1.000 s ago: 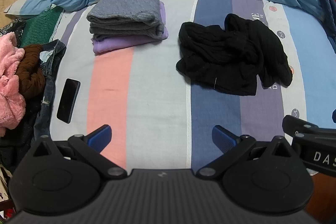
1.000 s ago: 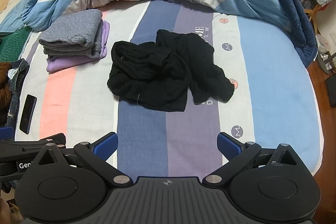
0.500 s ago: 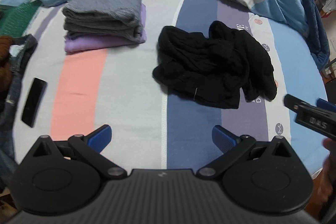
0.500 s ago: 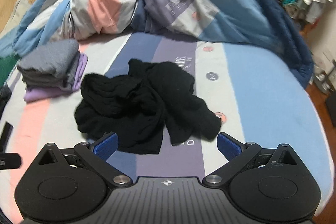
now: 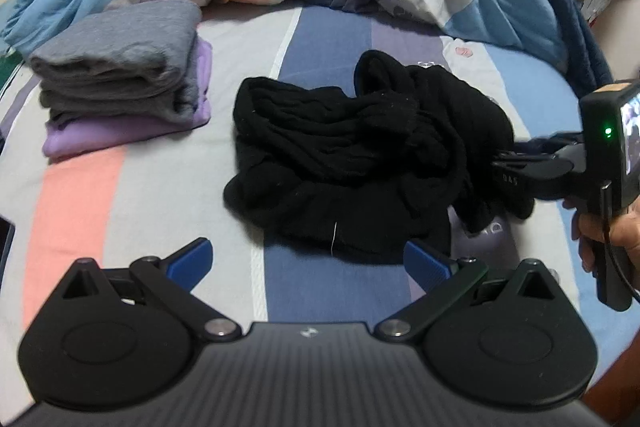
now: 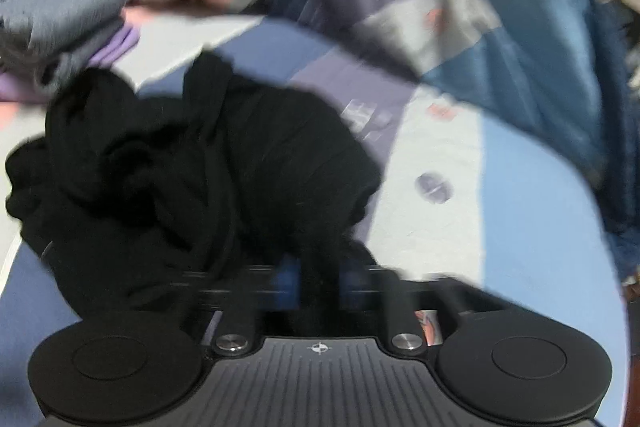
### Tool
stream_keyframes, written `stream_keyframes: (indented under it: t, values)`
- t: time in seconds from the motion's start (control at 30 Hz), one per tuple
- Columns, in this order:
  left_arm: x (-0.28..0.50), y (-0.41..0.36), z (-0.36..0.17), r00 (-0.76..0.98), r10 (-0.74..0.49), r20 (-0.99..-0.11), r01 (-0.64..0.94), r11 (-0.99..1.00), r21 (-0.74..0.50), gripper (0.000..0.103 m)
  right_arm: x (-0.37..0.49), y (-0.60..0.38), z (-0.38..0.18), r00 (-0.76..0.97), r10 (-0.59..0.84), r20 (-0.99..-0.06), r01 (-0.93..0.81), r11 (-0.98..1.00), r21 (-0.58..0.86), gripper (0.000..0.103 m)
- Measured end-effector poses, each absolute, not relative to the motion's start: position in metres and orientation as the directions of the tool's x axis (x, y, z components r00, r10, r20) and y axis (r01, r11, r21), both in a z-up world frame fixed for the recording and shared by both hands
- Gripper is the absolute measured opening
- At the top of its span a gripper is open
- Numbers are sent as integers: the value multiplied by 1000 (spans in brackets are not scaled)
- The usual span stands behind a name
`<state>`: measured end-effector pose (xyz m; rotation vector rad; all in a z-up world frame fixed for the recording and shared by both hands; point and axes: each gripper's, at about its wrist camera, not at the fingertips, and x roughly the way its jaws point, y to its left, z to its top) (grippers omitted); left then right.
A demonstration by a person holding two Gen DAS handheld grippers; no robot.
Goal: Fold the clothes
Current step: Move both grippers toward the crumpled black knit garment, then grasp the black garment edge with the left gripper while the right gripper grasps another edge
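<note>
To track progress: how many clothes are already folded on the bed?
2, both stacked at the bed's left: the grey garment on top, the purple garment under it. More could be hidden between them.

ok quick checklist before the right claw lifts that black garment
1. Right claw shut on black garment: ok, cloth sits between its pads.
2. How much cloth it holds: cannot tell, right view is blurred.
3. Left claw open and free: ok, apart from the garment.
4. Folded stack apart from the garment: ok.
5. Garment spread flat: not ok, crumpled.
</note>
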<state>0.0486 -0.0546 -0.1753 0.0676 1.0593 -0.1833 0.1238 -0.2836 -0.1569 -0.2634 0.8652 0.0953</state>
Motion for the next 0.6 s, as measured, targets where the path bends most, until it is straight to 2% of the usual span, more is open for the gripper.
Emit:
stream_keyframes:
  t: [0.13, 0.27, 0.37, 0.4, 0.47, 0.53, 0.6]
  values:
    - [66, -74, -182, 506, -145, -850, 263, 965, -8, 103, 116, -305, -141, 672, -10, -740, -106, 988, -109, 11]
    - [83, -99, -185, 526, -203, -826, 377, 926, 13, 103, 79, -348, -90, 734, -51, -677, 31, 999, -42, 10]
    - [95, -120, -189, 499, -257, -828, 448, 894, -8, 103, 47, -383, -59, 760, -122, -638, 128, 991, -36, 9]
    - [97, -125, -192, 483, -275, -831, 455, 890, -30, 103, 37, -393, -53, 760, -161, -629, 170, 984, -46, 0]
    - [101, -133, -199, 450, -300, -841, 456, 887, -73, 103, 17, -418, -42, 743, -270, -612, 271, 958, -93, 0]
    - [103, -141, -211, 414, -305, -858, 448, 888, -100, 103, -1, -445, -38, 703, -340, -625, 346, 931, -117, 0]
    - [105, -145, -226, 405, -285, -869, 426, 899, -97, 103, -10, -461, -48, 655, -323, -683, 342, 933, -113, 5]
